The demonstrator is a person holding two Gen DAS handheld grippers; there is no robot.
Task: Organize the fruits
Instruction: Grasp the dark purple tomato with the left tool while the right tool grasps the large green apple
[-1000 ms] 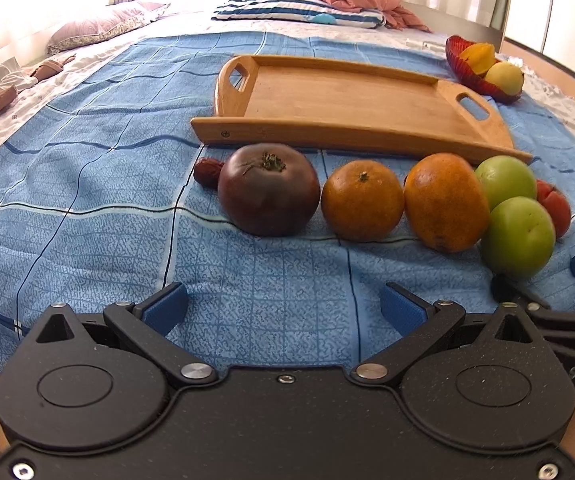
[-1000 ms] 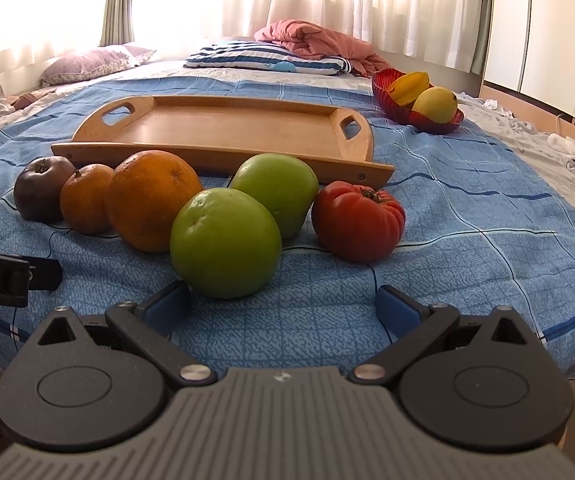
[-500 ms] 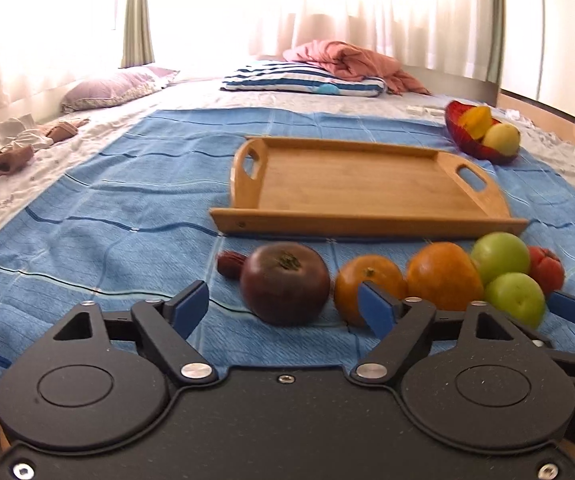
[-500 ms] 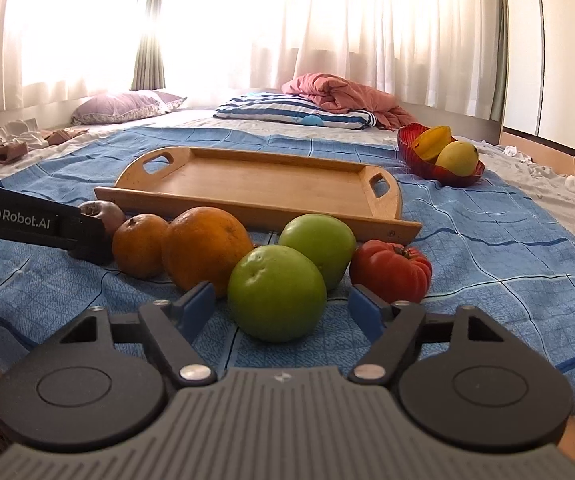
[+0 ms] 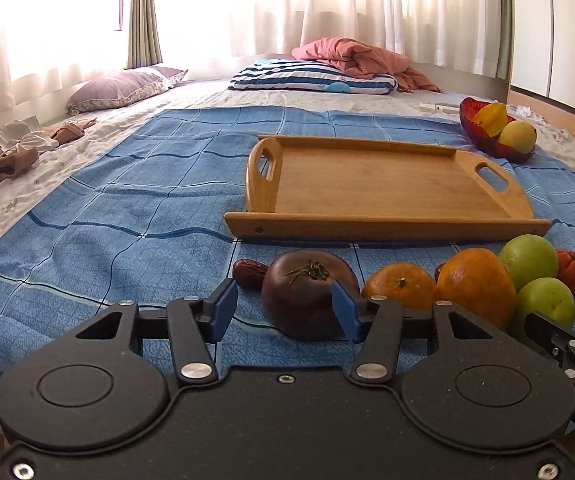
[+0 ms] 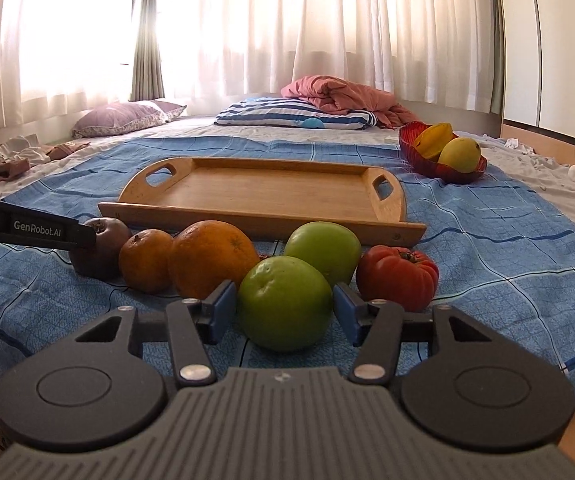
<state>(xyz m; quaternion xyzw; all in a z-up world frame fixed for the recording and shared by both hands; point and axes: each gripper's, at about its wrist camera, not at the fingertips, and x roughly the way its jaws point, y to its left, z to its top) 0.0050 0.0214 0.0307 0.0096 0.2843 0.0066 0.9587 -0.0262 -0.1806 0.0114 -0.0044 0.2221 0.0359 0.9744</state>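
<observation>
Jaws of the left gripper (image 5: 283,312) are closing around the dark purple tomato (image 5: 307,292); its right pad sits against the tomato's side, while the left pad shows a gap of blue cloth, so nothing is clamped yet. Jaws of the right gripper (image 6: 283,312) are closing either side of the near green apple (image 6: 285,302), the pads just beside its skin, and I cannot tell whether they touch. Both fruits rest on the blue checked bedspread (image 5: 127,216) in 1 row, which from the right wrist view runs: dark tomato, small orange (image 6: 145,254), large orange (image 6: 211,256), the 2 apples with the far green apple (image 6: 323,248) behind, then the red ribbed tomato (image 6: 397,276). A small brown date (image 5: 249,274) lies left of the dark tomato. Just behind the row sits the wooden tray (image 6: 263,216), bare inside. Farther right, a red bowl (image 6: 443,168) holds yellow fruit. Pillows (image 6: 291,116) lie beyond.
</observation>
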